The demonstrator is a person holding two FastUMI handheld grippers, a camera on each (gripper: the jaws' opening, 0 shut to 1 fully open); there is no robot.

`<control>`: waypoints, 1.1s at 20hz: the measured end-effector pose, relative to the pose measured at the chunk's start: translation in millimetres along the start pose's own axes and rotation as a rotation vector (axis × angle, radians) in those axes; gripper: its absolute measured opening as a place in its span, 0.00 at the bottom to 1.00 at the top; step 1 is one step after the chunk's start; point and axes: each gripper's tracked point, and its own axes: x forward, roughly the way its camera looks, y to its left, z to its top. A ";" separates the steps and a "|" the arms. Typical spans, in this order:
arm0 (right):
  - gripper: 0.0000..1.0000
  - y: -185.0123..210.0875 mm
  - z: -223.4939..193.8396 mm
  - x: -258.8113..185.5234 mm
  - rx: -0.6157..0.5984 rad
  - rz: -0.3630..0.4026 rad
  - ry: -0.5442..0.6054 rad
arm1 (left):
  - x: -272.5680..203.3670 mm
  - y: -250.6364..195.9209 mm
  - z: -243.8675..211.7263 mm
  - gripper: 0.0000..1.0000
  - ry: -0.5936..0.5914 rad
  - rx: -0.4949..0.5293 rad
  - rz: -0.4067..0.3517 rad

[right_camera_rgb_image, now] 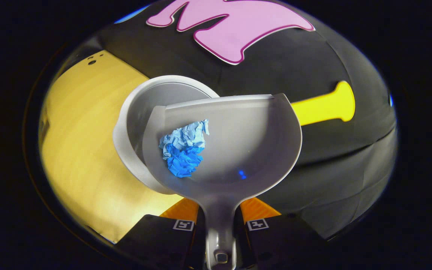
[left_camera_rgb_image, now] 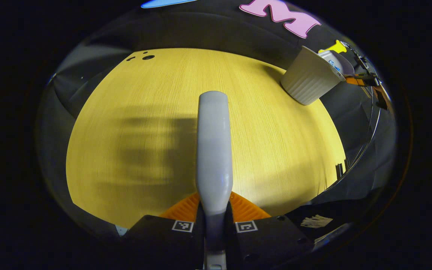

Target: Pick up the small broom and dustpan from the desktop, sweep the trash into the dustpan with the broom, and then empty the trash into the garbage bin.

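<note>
Right gripper [right_camera_rgb_image: 219, 225] is clamped on the dustpan [right_camera_rgb_image: 238, 150] handle, holding the pan over the bin [right_camera_rgb_image: 133, 120], I'd guess so the paper wad [right_camera_rgb_image: 184, 150] slides off its lip. The wad sits in the pan. Left gripper [left_camera_rgb_image: 214, 225] grips the broom [left_camera_rgb_image: 214, 150] handle, parked above the desk [left_camera_rgb_image: 144, 112]; the bristles are out of frame. Farther off, bin and pan look tiny, details iffy.

Left gripper [left_camera_rgb_image: 214, 225] clamping both fingers on a pale handle [left_camera_rgb_image: 213, 150], pointing forward over the tabletop. Right gripper [right_camera_rgb_image: 220, 225] gripping another handle [right_camera_rgb_image: 220, 221] between both fingers, holding it raised.
</note>
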 end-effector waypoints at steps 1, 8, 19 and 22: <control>0.36 -2.9 1.5 -0.1 -0.037 -0.029 -0.010 | -0.3 -0.9 -1.9 0.26 0.004 -0.003 -0.004; 0.29 -23.2 8.2 -8.5 -0.294 -0.245 -0.078 | -2.5 -4.2 -11.8 0.26 0.027 -0.001 -0.019; 0.43 -23.4 2.0 -4.1 -0.485 -0.354 -0.051 | -3.6 -2.9 -20.2 0.26 0.038 0.008 -0.027; 0.36 -21.2 6.7 -2.4 -0.452 -0.330 -0.059 | -2.4 -3.1 -19.6 0.26 0.033 -0.012 -0.023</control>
